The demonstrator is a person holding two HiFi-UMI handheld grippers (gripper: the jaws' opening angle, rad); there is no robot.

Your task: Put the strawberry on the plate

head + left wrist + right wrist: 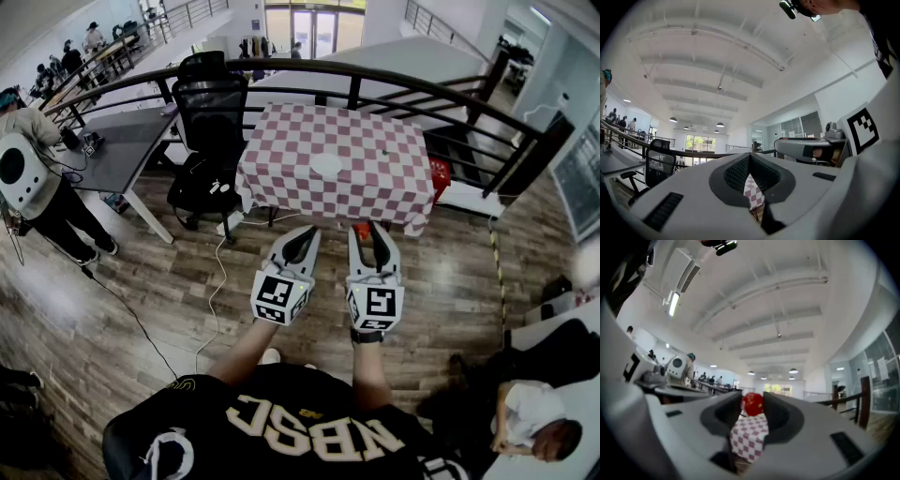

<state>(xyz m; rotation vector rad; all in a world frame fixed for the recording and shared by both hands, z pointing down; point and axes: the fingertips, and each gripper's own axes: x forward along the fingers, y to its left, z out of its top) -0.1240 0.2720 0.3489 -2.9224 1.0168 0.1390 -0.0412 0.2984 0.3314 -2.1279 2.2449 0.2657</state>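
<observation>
Okay, grippers: two, side by side just ahead of me, over the wooden floor (pixel 169 281).
Left gripper (pixel 305 232): jaws clenched, nothing between them.
Right gripper (pixel 368 234): jaws grasping the one strawberry (pixel 753 404) at their tips.
Strawberry: in the air, short of the desk's near edge, well apart from the plate.
Room: open floor between me and the desk; one black office chair (pixel 211 122) by its left corner.
Desk (pixel 281 178): one, checkered cloth, curved railing (pixel 394 84) behind it.
Plate (pixel 326 166): one, white, near the desk's middle.
</observation>
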